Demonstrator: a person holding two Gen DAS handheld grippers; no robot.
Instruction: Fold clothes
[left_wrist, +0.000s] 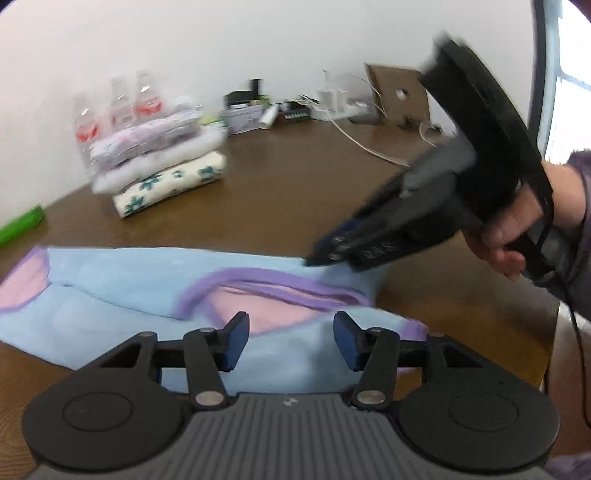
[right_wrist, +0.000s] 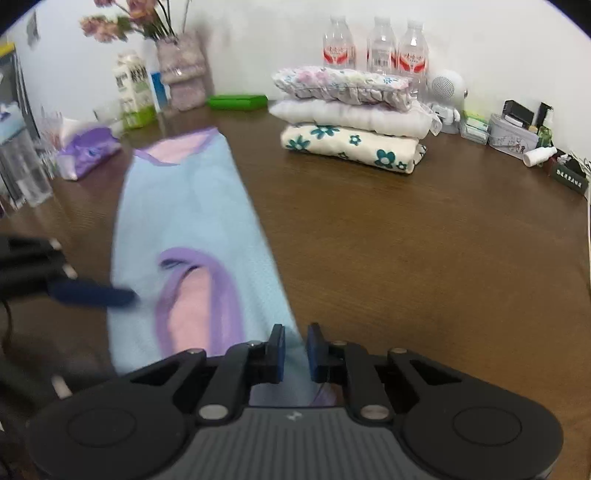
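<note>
My left gripper (left_wrist: 291, 341) hangs over the light blue garment (left_wrist: 122, 280), jaws partly open, nothing between them. My right gripper (right_wrist: 295, 352) is nearly closed at the garment's edge; can't tell if cloth is pinched. Garment lies folded long on the brown table (right_wrist: 406, 240). Grey tin (right_wrist: 511, 136) at the back wall holds small boxes. Folded stack (right_wrist: 354, 118) well apart.

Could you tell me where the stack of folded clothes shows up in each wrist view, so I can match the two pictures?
Left wrist view: the stack of folded clothes sits upper left, far across the table.
Right wrist view: the stack sits upper right of centre.
Shared landmark: three water bottles behind it, against the wall.
</note>
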